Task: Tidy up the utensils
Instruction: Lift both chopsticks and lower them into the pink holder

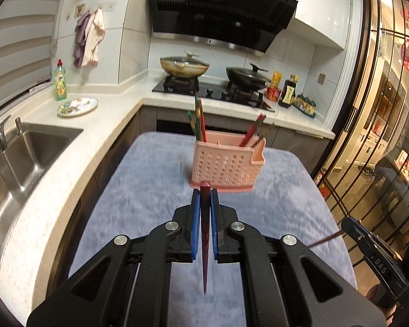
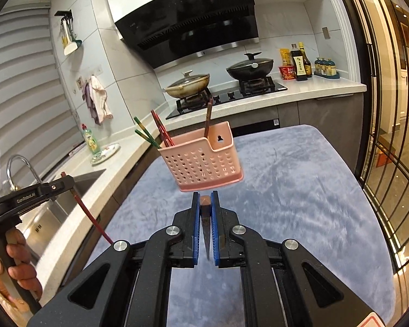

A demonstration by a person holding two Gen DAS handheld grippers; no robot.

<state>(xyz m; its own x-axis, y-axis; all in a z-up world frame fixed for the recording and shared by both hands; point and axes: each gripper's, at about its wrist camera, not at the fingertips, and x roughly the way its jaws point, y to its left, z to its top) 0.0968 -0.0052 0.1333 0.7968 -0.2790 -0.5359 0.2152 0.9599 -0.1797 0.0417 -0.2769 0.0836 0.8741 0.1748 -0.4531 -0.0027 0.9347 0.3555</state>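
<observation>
A pink perforated utensil holder (image 1: 223, 163) stands on the blue-grey cloth (image 1: 139, 190), with several green, red and brown chopsticks upright in it; it also shows in the right wrist view (image 2: 201, 163). My left gripper (image 1: 205, 190) is shut on a dark red chopstick (image 1: 205, 234), held just short of the holder. My right gripper (image 2: 205, 199) is shut on a brown chopstick (image 2: 205, 226), also just in front of the holder. The left gripper (image 2: 68, 182) with its red chopstick (image 2: 90, 218) shows at left in the right wrist view.
A steel sink (image 1: 19, 163) with a tap lies in the counter on the left, with a green soap bottle (image 1: 60, 81) and a plate (image 1: 77, 106). Two lidded woks (image 1: 184, 66) sit on the hob behind. Sauce bottles (image 1: 287, 92) stand at back right, a glass door (image 1: 381, 136) at right.
</observation>
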